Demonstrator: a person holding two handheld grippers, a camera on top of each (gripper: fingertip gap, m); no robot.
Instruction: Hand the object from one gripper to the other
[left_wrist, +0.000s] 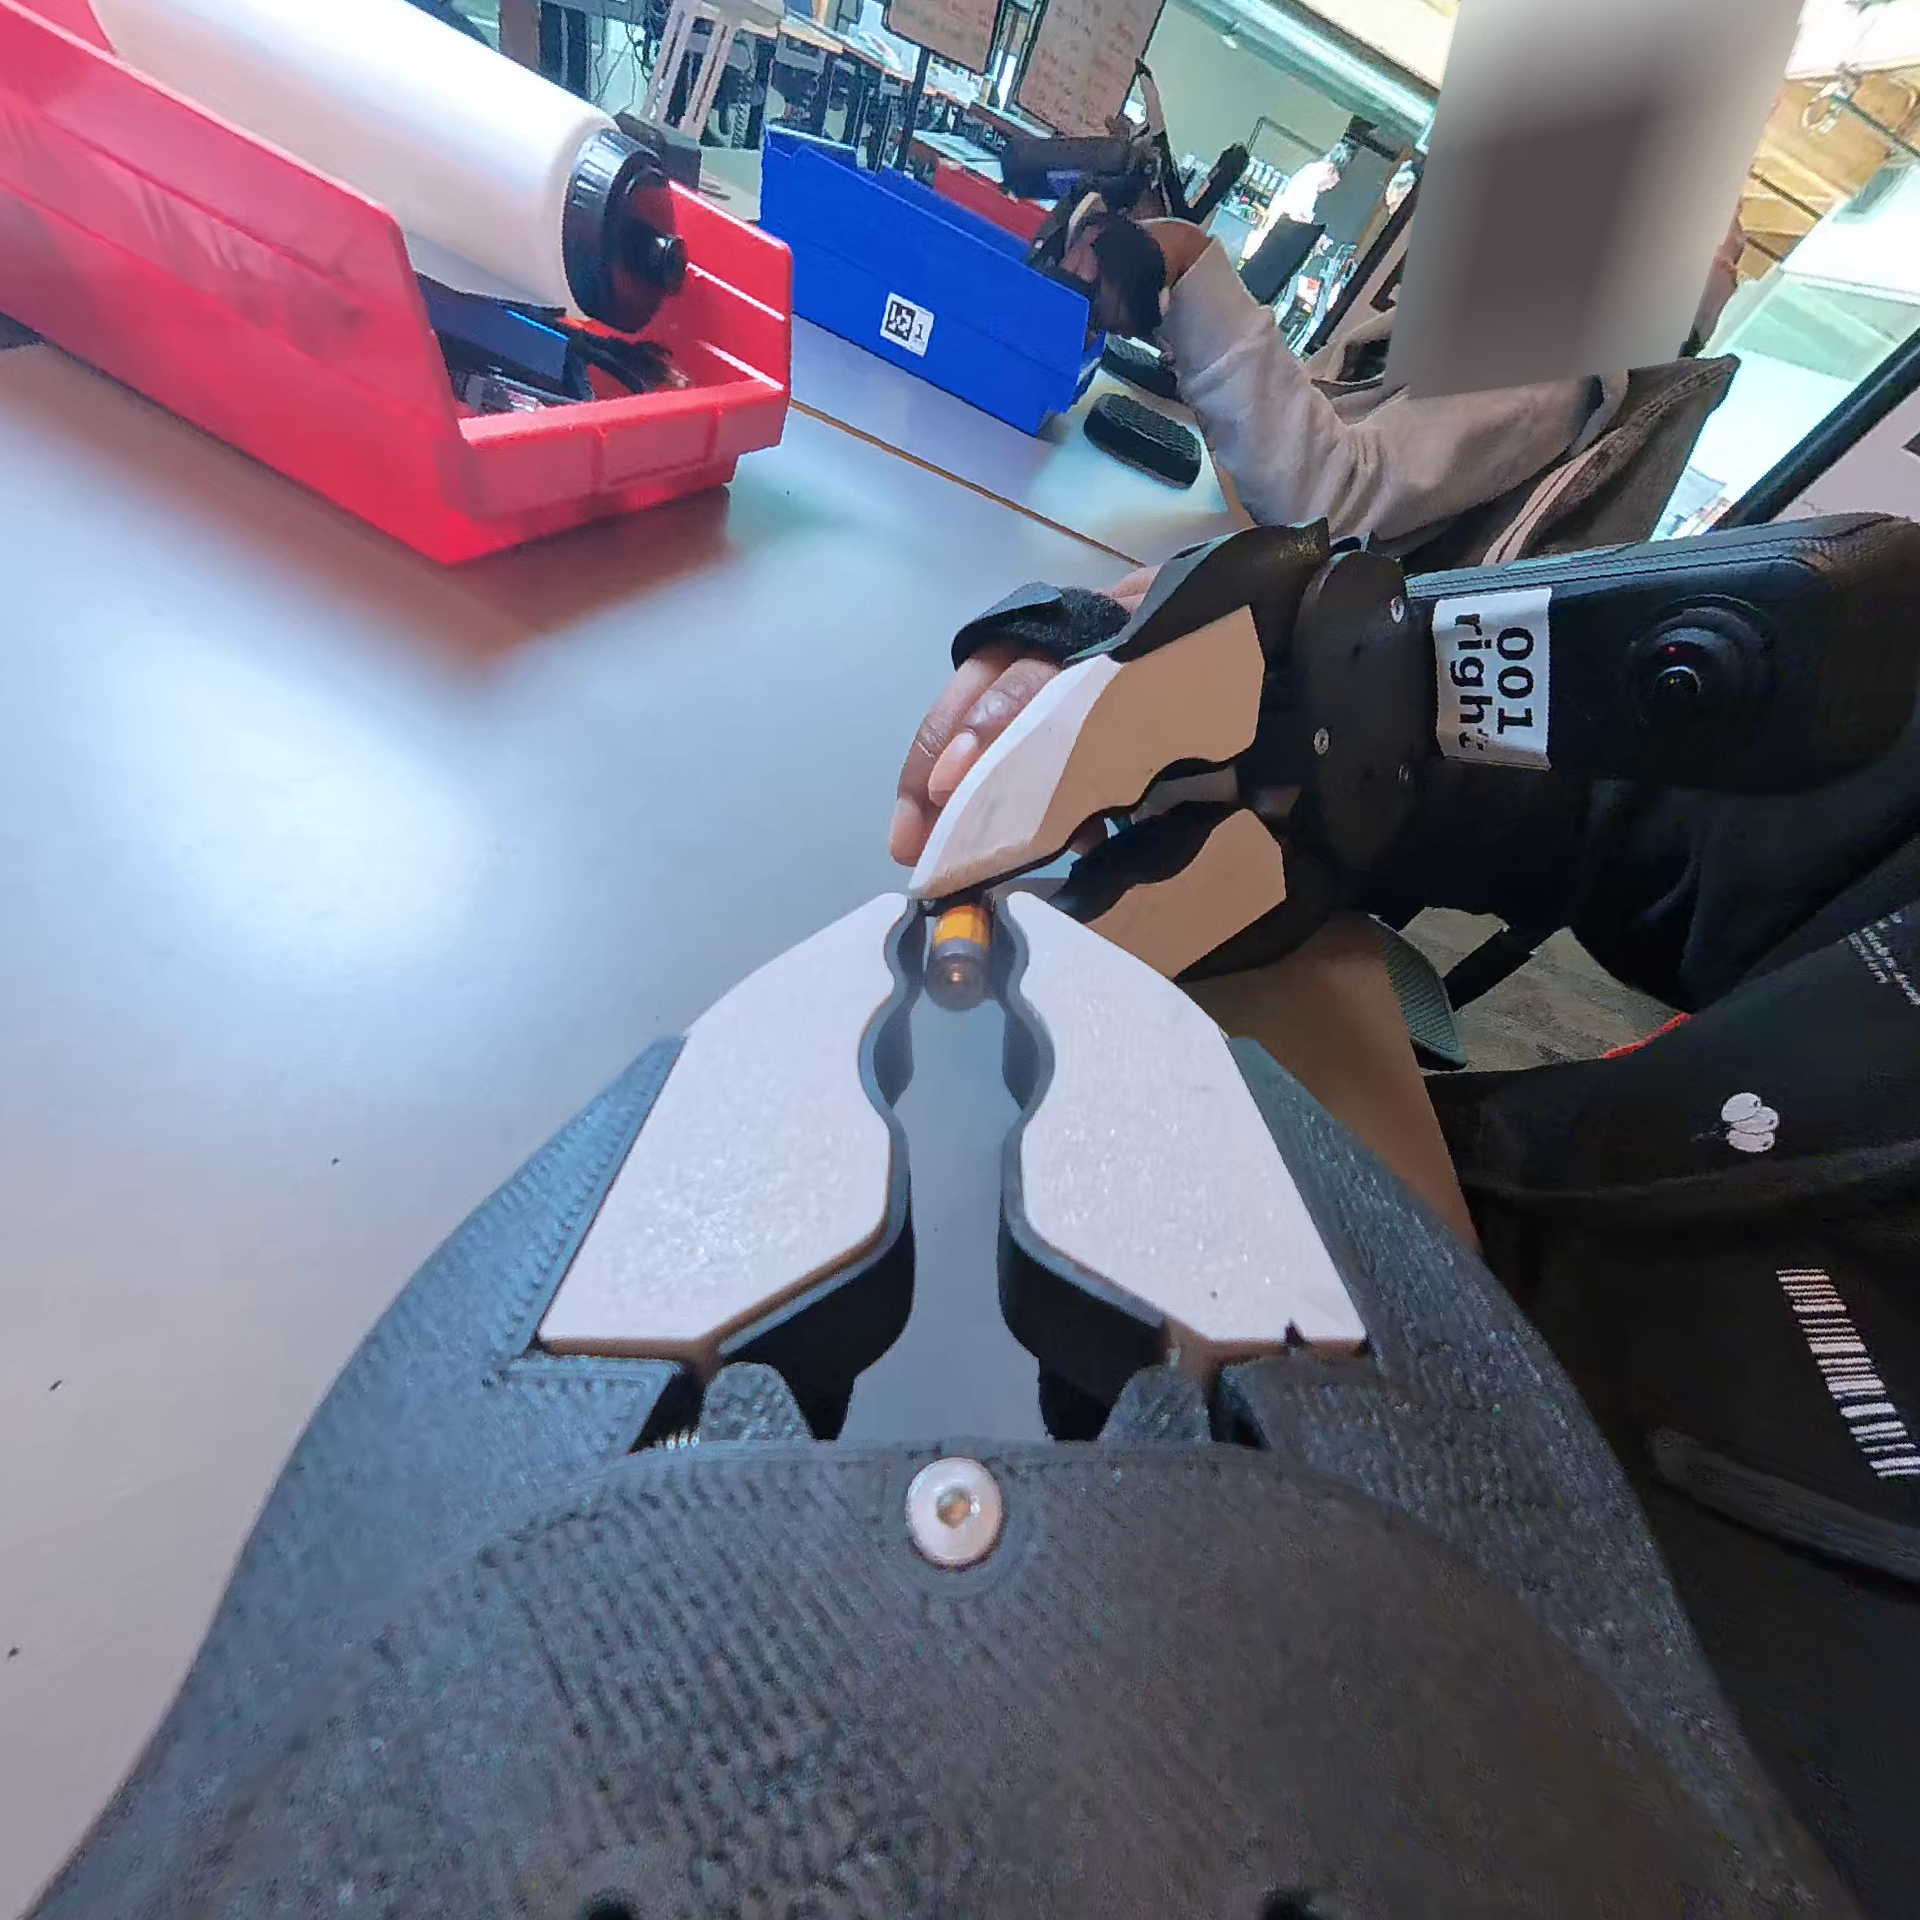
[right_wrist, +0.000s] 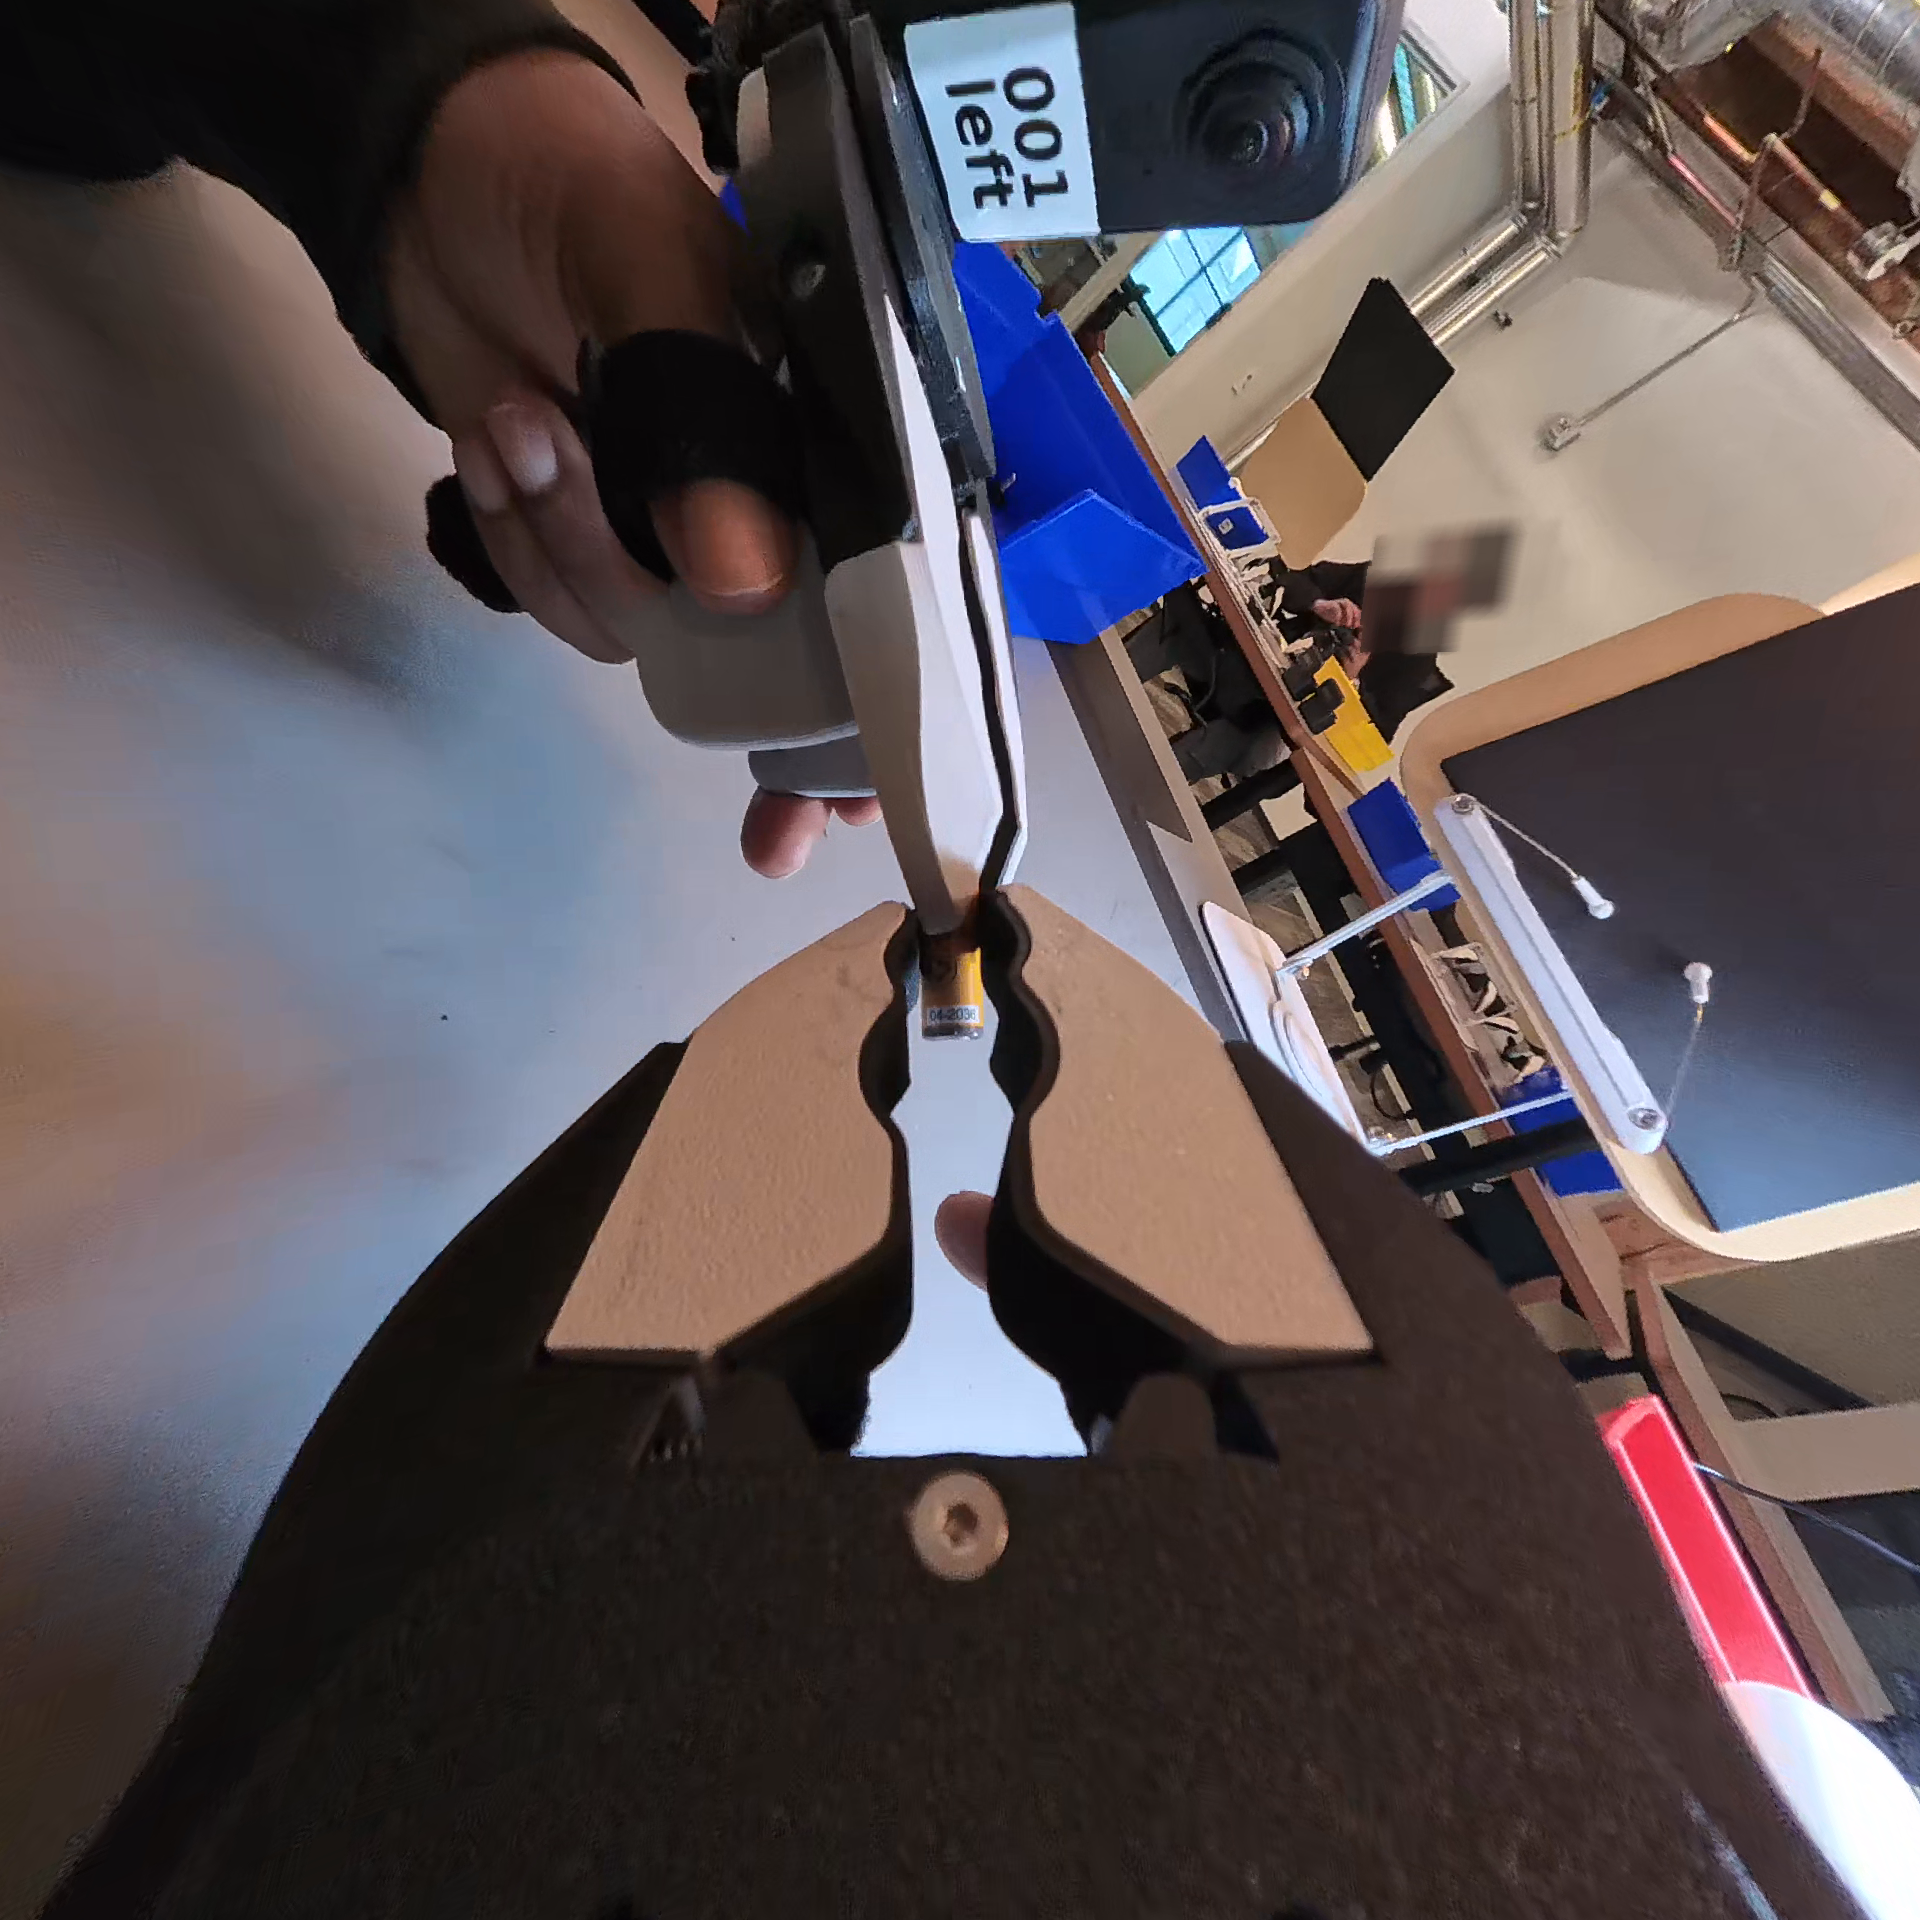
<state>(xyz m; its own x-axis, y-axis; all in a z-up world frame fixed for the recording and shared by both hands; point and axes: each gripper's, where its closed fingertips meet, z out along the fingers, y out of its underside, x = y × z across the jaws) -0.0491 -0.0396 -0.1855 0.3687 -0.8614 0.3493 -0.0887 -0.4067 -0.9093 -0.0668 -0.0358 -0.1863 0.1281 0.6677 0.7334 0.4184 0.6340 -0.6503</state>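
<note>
A small orange and black battery (left_wrist: 958, 940) hangs above the grey table (left_wrist: 312, 831), held between both grippers. My left gripper (left_wrist: 958, 914) is shut on it, with the battery in the notch at its fingertips. My right gripper (right_wrist: 954, 914) comes in from the right and meets the left one tip to tip. It is closed around the same battery (right_wrist: 951, 997). In the left wrist view its upper finger (left_wrist: 1039, 790) lies over the battery's far end and its lower finger is partly hidden. In the right wrist view the left gripper (right_wrist: 968, 904) comes down from above.
A red bin (left_wrist: 582, 457) holding a white roll (left_wrist: 395, 135) stands at the far left of the table. A blue bin (left_wrist: 935, 281) sits behind it. Another person's sleeve (left_wrist: 1278, 416) and black gear lie at the far edge, with a dark-topped table (right_wrist: 1714, 935) beyond. Both grippers' tips are close together, under 4 cm apart.
</note>
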